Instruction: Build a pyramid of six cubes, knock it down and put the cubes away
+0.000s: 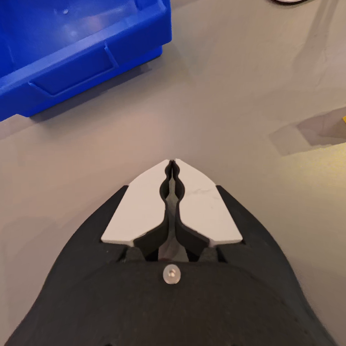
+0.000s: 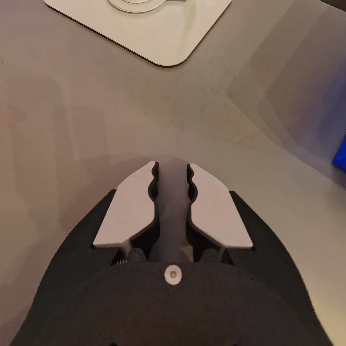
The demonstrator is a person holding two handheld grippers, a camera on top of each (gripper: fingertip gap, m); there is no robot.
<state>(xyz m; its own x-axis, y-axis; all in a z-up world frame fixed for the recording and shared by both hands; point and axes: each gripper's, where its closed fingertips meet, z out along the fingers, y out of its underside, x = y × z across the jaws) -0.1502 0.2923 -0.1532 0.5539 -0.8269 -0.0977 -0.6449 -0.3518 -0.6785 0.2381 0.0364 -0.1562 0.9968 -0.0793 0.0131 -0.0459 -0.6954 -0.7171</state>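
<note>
**Two claws over a grey table, no cube in either one**

Left wrist view: The left claw [image 1: 172, 160] points up toward 12 o'clock. Its two white fingers [image 1: 149, 196] are pressed together at the tips, and nothing is between them. Under it is a plain grey table [image 1: 224, 93]. A big blue bin [image 1: 74, 56] sits at about 10 o'clock, well apart from the claw. The inside of the bin is blurry, so I cannot tell what is in it. At 3 o'clock, right at the edge, a tiny yellow bit [image 1: 344, 119] peeks in. It may be a cube, but too little shows to be sure. A yellow glow lies on the table just below it.

Right wrist view: The right claw [image 2: 172, 164] also points to 12 o'clock. Its fingers [image 2: 131, 206] stand apart, and only the grey table [image 2: 74, 112] shows in the gap. A flat white board [image 2: 149, 33] with round corners lies at 12 o'clock, well apart from the claw. A white ring shape [image 2: 138, 7] rests on it at the top edge. At 3 o'clock a small blue corner [image 2: 340, 159] shows at the edge.
</note>
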